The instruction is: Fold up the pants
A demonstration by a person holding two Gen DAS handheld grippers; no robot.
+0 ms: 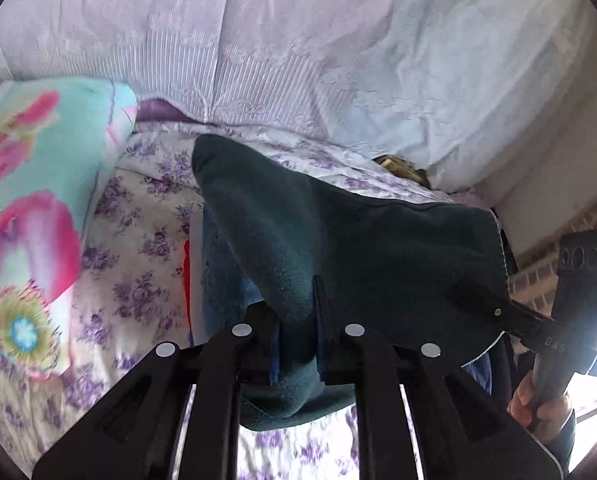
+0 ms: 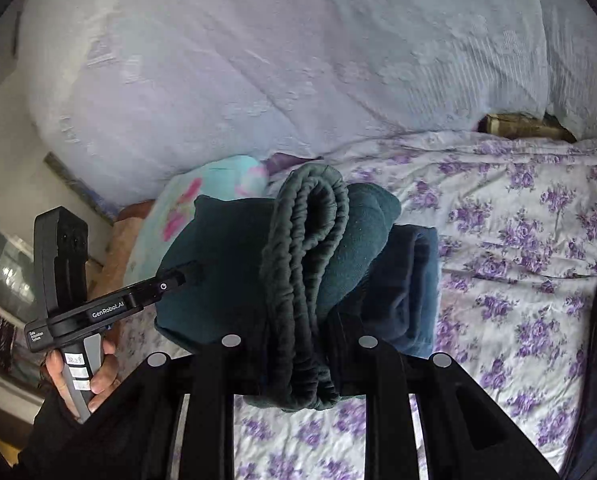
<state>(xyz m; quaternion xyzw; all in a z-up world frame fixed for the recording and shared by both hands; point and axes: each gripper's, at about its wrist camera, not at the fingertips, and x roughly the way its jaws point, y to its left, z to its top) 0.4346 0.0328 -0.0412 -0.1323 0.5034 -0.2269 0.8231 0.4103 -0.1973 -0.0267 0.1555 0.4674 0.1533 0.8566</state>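
The bed with its white sheet printed in purple flowers (image 2: pixel 510 240) is filling the lower half of both views, and a big pale lilac embroidered quilt (image 2: pixel 258 72) is heaping up behind it from ten to two o'clock. A turquoise pillow with large pink blossoms (image 1: pixel 30 200) is lying at nine o'clock in the left wrist view.

The dark teal fleece pants (image 1: pixel 338 240) are hanging above the sheet, carried between the two tools and not resting flat. They are already looking doubled several times: in the right wrist view the ribbed elastic waistband (image 2: pixel 310 260) is curling over itself in thick layers at the centre, with more teal layers stacked toward three o'clock.

The left claw (image 1: pixel 298 344) is clenching a fold of the fleece between its fingers at six o'clock. The right claw (image 2: pixel 298 356) is likewise clamping the bunched waistband edge; in the left wrist view its tip is sinking into the cloth at four o'clock.

Judging by the compact bundle, most of the folding seems done. What is probably remaining is lowering the bundle onto the bed, squaring its edges and letting go; the loose lower hem is sagging and could unroll.
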